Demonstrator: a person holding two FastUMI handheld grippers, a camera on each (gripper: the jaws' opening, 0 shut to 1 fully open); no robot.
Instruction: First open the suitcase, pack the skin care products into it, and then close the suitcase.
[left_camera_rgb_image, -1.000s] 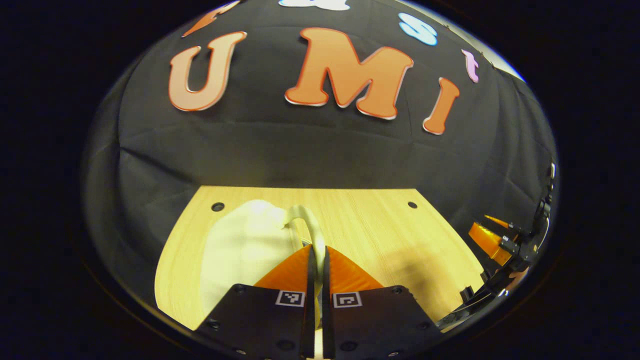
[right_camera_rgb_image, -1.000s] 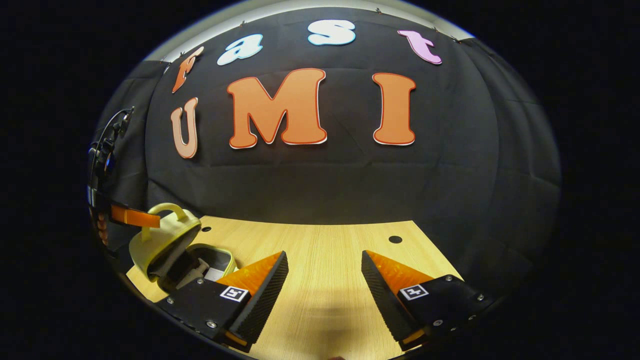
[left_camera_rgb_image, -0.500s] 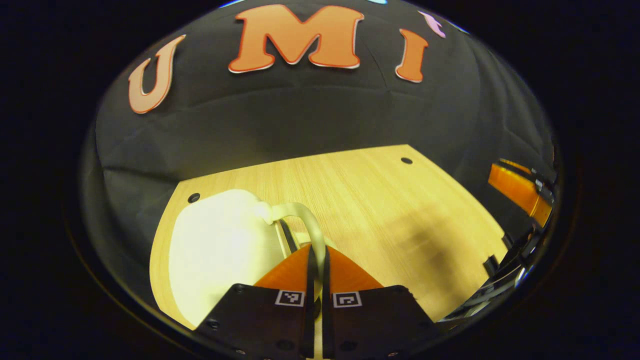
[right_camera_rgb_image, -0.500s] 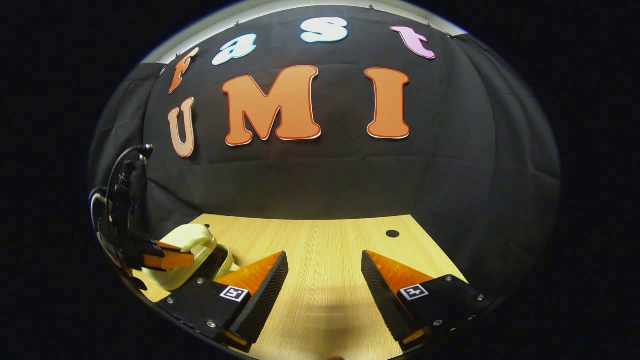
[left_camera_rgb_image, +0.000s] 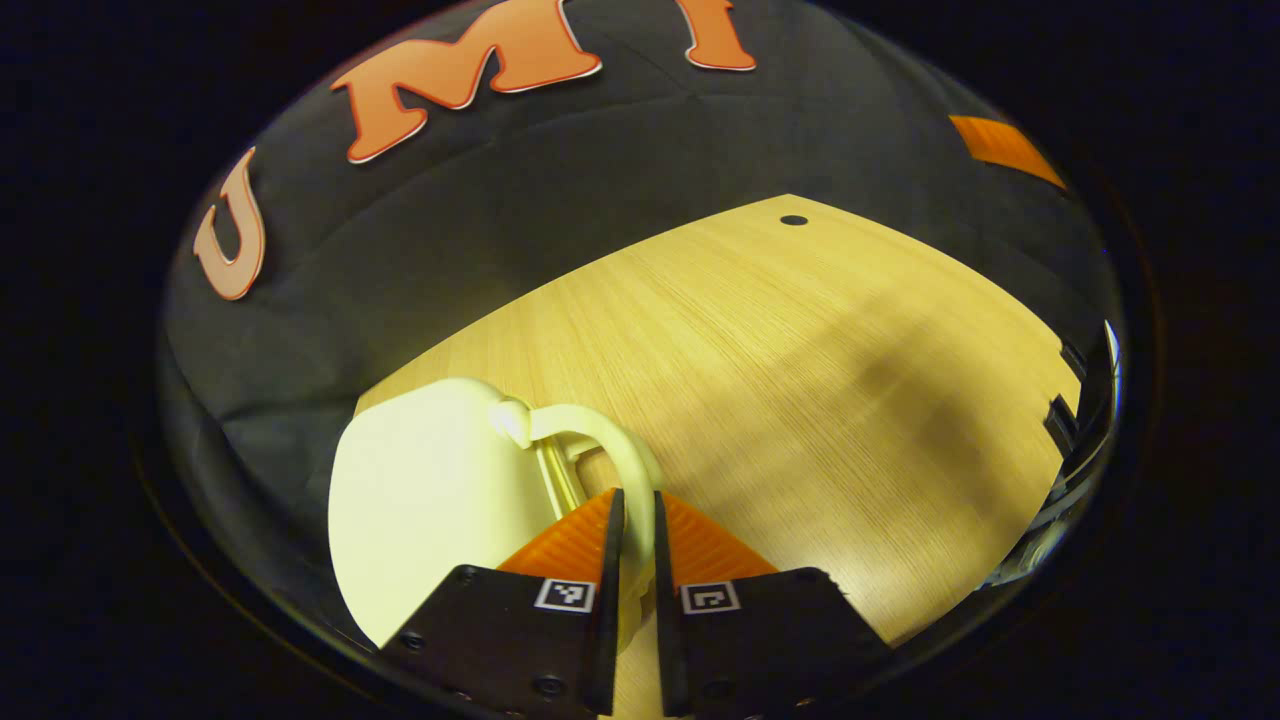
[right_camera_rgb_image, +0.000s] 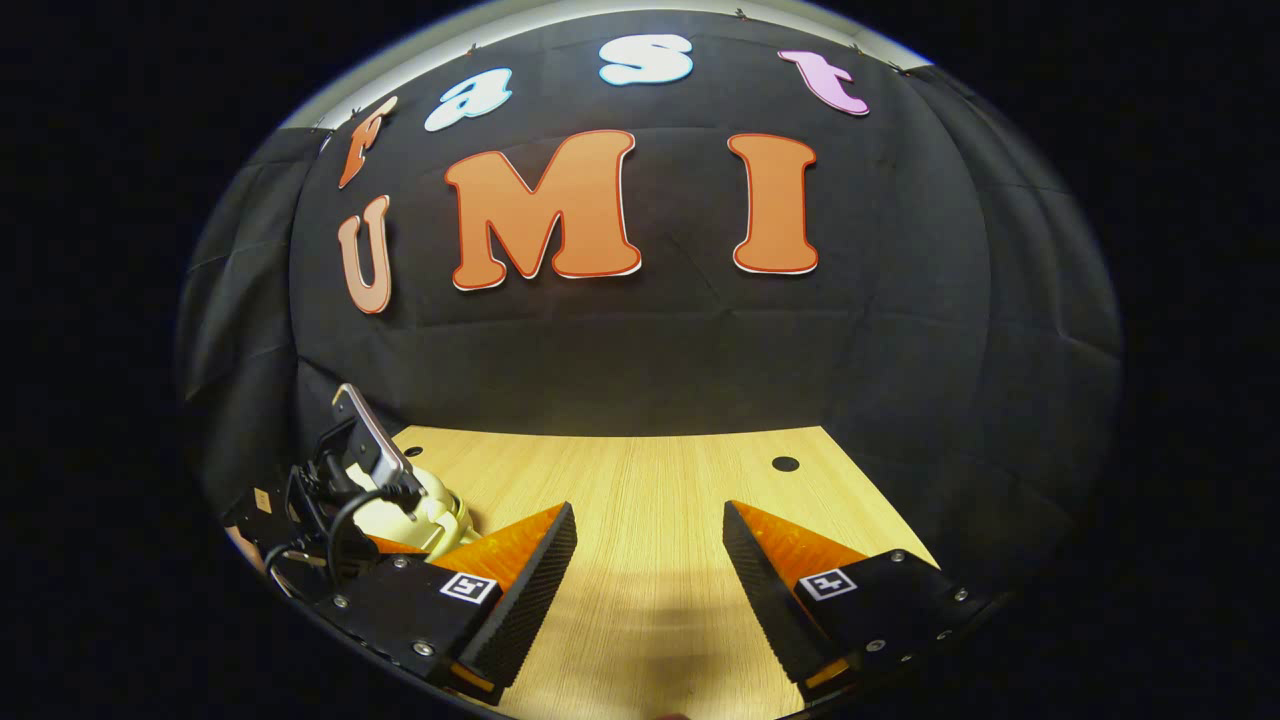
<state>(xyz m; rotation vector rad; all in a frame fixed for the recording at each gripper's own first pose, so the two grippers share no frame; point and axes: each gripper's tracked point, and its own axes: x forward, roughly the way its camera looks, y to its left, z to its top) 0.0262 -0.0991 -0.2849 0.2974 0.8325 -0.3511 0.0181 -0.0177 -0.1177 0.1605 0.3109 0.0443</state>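
One pale yellow suitcase (left_camera_rgb_image: 430, 490) lying shut on the left of the worktop (left_camera_rgb_image: 800, 340), so nothing inside to be seen. One handle (left_camera_rgb_image: 610, 450) on its edge. Two tongs: left tongs (left_camera_rgb_image: 632, 520) pinched tight on the handle; right tongs (right_camera_rgb_image: 648, 560) wide apart, holding nothing, over bare worktop. Two small round holes (right_camera_rgb_image: 785, 463) at the worktop's far corners.

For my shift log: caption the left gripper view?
Left gripper clamped on the pale suitcase's handle, lid down on the wooden table.
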